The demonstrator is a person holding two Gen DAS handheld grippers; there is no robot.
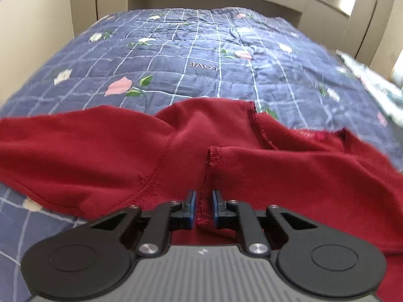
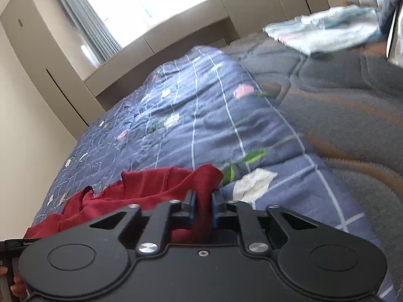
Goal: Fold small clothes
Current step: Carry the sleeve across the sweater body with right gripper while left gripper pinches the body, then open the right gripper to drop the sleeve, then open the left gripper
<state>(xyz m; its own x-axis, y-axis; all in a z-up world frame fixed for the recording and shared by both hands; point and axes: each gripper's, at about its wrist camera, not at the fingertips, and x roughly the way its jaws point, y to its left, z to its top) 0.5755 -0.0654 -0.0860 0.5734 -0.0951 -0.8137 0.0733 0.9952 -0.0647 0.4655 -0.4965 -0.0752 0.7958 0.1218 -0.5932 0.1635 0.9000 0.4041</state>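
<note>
We pinch the red garment [image 1: 176,151] on the floral quilt [image 1: 176,50] | left gripper [image 1: 203,201] clamps its stitched hem | right gripper [image 2: 203,203] clamps a bunched corner, likely to spread it flat

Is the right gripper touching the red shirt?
Touching. The right wrist view shows the right gripper with its jaws pinched on a bunched fold of the red shirt.

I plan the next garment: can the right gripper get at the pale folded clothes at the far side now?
Probably not: the right gripper is shut on the red garment, and the pale clothes lie far across the quilt.
</note>
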